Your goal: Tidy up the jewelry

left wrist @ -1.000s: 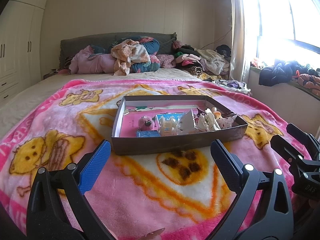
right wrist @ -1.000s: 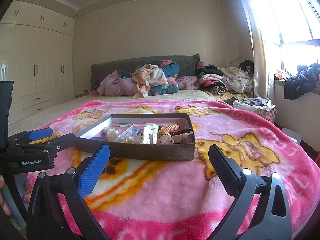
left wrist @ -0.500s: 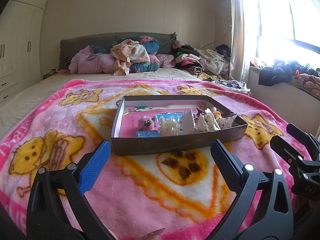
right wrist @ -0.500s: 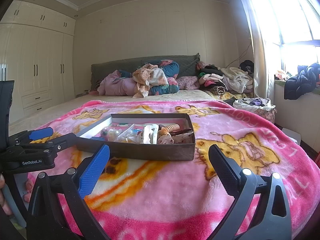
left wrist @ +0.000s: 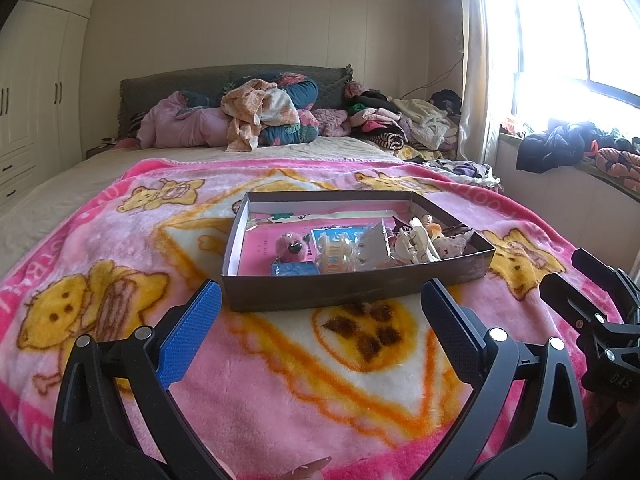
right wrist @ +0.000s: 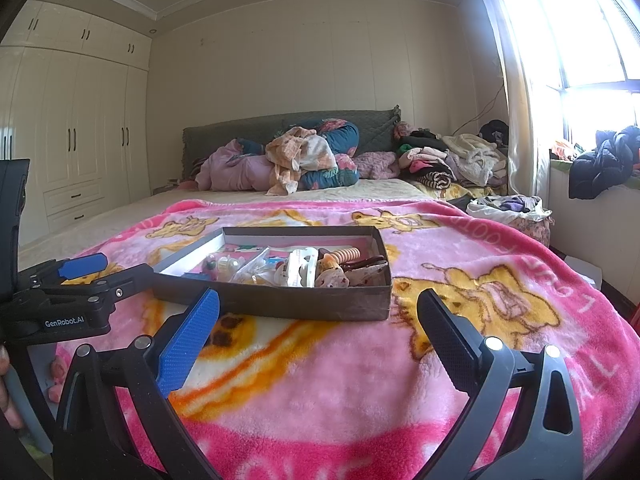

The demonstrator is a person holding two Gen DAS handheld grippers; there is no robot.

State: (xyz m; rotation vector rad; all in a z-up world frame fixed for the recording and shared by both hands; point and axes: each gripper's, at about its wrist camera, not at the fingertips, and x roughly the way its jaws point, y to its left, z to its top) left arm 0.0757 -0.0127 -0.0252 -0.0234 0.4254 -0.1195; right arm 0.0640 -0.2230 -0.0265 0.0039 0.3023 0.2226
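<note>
A shallow dark cardboard box [left wrist: 352, 290] [right wrist: 280, 300] lies on a pink cartoon blanket. Inside it sit a pink plush charm [left wrist: 291, 247], a blue packet [left wrist: 294, 269], a clear bag of yellowish beads [left wrist: 335, 254], white hair clips [left wrist: 416, 242] [right wrist: 299, 268] and an orange spiral tie [right wrist: 347, 257]. My left gripper [left wrist: 316, 334] stands open just short of the box's near wall, with nothing between its fingers. My right gripper [right wrist: 318, 338] is open too, near the box's right front corner. Each gripper shows at the edge of the other's view.
The pink blanket [left wrist: 280, 380] covers the near half of a bed. Piled bedding and clothes [left wrist: 264, 120] lie at the headboard. White wardrobes [right wrist: 80, 140] line the left wall. A window ledge with dark clothes [left wrist: 560, 152] runs along the right.
</note>
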